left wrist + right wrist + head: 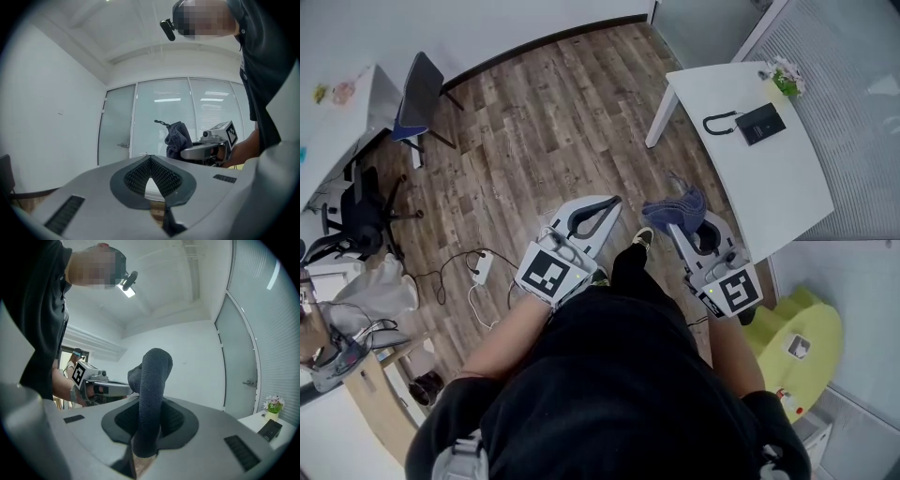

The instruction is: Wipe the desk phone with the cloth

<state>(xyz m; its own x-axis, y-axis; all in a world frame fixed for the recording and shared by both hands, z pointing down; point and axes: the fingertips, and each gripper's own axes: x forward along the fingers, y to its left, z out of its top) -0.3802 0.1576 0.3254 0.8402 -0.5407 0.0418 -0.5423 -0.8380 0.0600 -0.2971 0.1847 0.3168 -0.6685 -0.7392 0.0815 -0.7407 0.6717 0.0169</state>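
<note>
- The right gripper [686, 234] has its fingers clamped on the cloth [673, 206]. The left gripper [151, 159] has its fingers together, holding nothing.
- The desk phone [760, 123] lies on the worktop [787, 192], ahead and to the right, well apart from the cloth. The right gripper is nearer.

Blue-grey cloth [677, 210], black desk phone [760, 123], white desk [755, 183]

Bright, even indoor light fills the head view, and shadows on the wood floor [553, 122] are faint and soft. Both gripper views bulge fisheye-style and fall to black at the corners. Pale light strips glare in the glass wall [187, 117] — the cloth [152, 380] reads dark against a white wall.
</note>
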